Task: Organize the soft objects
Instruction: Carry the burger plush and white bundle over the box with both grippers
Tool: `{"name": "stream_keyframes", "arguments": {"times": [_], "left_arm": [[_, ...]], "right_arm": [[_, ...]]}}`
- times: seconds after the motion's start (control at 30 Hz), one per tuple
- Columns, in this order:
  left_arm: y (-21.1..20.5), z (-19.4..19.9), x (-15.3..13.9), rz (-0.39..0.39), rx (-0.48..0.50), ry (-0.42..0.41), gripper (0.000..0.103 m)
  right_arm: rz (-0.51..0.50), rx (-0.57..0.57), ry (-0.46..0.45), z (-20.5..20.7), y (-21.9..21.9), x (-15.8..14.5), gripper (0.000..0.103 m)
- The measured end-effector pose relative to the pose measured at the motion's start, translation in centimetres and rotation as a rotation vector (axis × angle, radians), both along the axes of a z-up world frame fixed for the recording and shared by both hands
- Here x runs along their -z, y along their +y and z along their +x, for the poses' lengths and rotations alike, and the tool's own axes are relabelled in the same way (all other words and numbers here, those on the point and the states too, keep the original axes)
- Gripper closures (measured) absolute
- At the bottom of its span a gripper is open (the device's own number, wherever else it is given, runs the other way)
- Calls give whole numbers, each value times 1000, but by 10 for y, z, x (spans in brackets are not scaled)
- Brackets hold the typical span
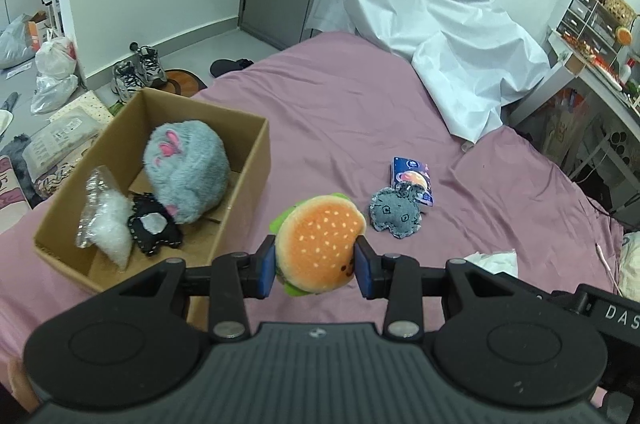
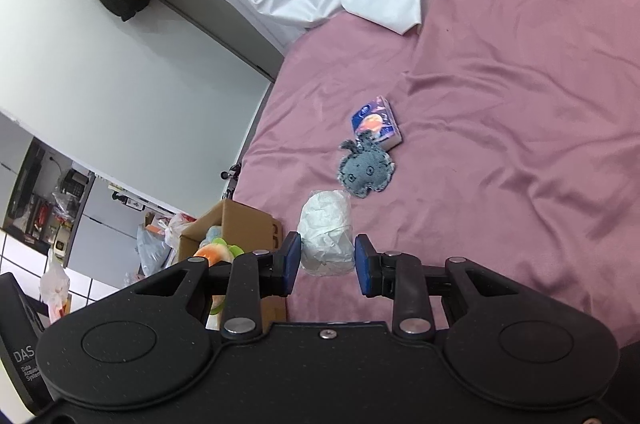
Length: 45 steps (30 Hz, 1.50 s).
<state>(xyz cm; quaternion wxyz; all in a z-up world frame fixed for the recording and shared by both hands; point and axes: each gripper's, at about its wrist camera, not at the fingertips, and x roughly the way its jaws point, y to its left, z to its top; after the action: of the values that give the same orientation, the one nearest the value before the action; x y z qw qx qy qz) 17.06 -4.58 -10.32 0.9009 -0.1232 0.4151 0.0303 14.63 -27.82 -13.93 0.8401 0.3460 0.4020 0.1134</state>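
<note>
The left claw [image 1: 316, 266] was clenched on the burger plush [image 1: 320, 244], held above the bed [image 1: 340, 112] just beside the cardboard box [image 1: 240, 184]'s right wall. The right claw [image 2: 327, 264] stood released, the white wad [image 2: 327, 236] between its pads, seemingly untouched. Beyond lay the grey plush [image 2: 366, 170] against a small packet [image 2: 378, 122], with bare sheet around.

Box [image 1: 244, 160] front corner free; grey plush [image 1: 186, 170] crowds back.

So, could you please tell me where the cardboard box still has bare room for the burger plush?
The cardboard box shows bare floor at its near right corner, between the black felt toy and the right wall. The grey plush and plastic bag crowd the rest.
</note>
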Motion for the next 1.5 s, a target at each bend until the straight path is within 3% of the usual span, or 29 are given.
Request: {"name": "stream_keyframes", "arguments": {"times": [0.87, 1.5], "left_arm": [[75, -33, -38, -25, -84, -49, 65], [145, -27, -2, -140, -159, 34, 64]], "right_arm": [[-73, -98, -118, -12, 68, -54, 74], [-160, -194, -87, 4, 151, -58, 74]]}}
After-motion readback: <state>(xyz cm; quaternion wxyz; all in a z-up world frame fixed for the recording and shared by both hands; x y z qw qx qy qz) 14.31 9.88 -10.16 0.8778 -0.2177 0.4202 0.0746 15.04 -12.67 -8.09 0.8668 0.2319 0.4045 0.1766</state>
